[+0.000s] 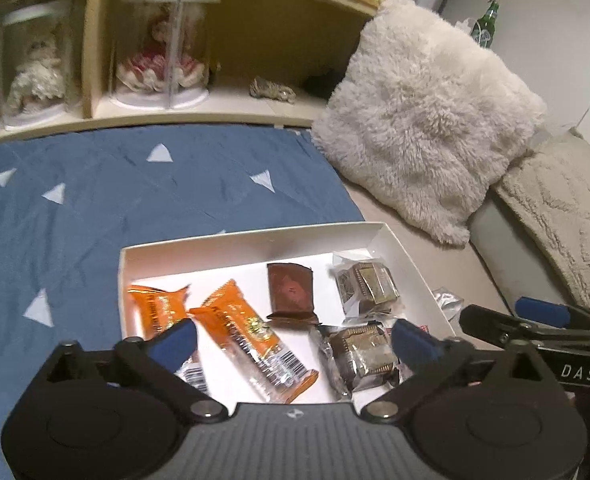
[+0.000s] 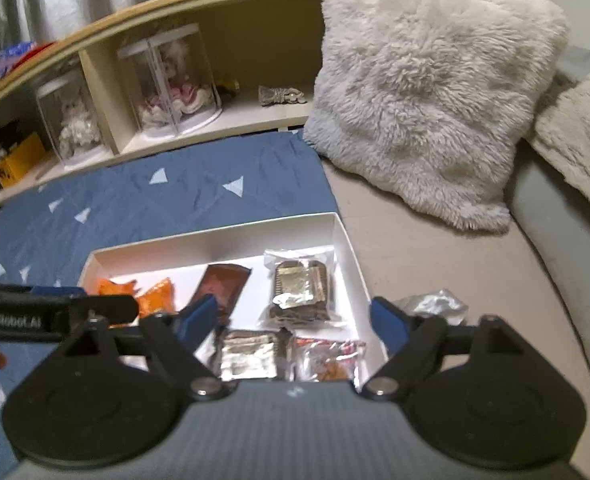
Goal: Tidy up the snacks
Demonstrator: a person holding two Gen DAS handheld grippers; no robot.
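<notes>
A white shallow box (image 1: pixel 247 240) lies on the bed and holds wrapped snacks. In the left wrist view it holds two orange packets (image 1: pixel 251 336), a brown packet (image 1: pixel 291 292) and two clear-wrapped dark cakes (image 1: pixel 367 284). My left gripper (image 1: pixel 291 344) is open and empty, low over the box's near half. My right gripper (image 2: pixel 295 320) is open and empty over the box's (image 2: pixel 215 236) near right corner, above a silver-topped cake (image 2: pixel 247 356) and a red-and-clear packet (image 2: pixel 327 360). A crumpled silver wrapper (image 2: pixel 435 304) lies outside the box on the right.
A fluffy white pillow (image 1: pixel 427 116) leans behind the box on the right. A blue sheet with white triangles (image 1: pixel 95 208) covers the bed on the left. A wooden shelf (image 1: pixel 235 108) behind holds dolls in clear cases. A green bottle (image 1: pixel 487 24) stands far right.
</notes>
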